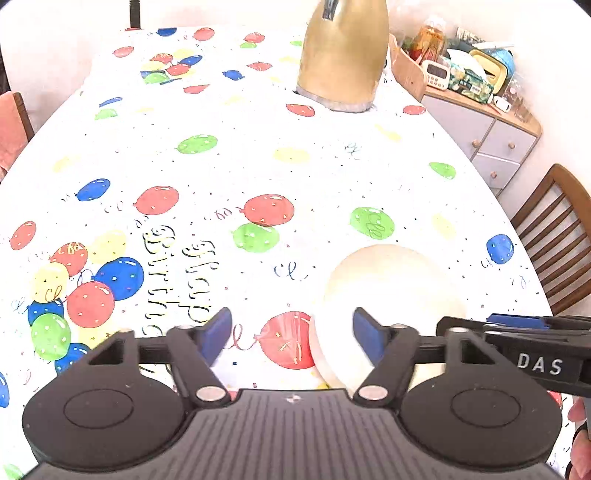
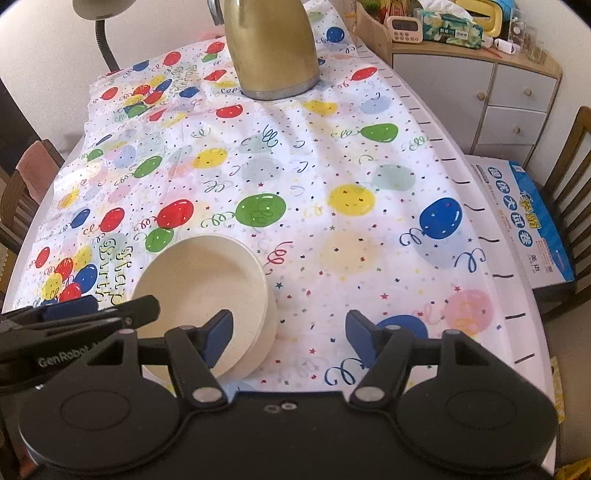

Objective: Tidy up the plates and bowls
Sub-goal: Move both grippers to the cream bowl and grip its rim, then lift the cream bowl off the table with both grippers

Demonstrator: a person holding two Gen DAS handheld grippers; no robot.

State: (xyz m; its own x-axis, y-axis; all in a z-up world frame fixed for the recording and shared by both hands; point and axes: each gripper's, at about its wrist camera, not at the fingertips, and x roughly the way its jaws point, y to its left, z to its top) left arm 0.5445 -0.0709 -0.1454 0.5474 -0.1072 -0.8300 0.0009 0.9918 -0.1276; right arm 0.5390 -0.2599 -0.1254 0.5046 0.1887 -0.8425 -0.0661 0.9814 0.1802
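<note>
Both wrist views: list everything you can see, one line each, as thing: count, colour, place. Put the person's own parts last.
dishes: one cream stack, exact count unclear, near table edge between the two tongs
tablecloth: one, white with coloured balloons, covering the table
kettle: one, gold, far end of table
lamp: one, grey gooseneck, far left corner
cabinet: one, grey drawers with wood top, right of table, cluttered
timer: one, white, on cabinet
tissue pack: one, green, on cabinet
box: one, blue and white, right of table
chairs: at least two, wooden, both sides
left tongs: open, empty
right tongs: open, empty
</note>
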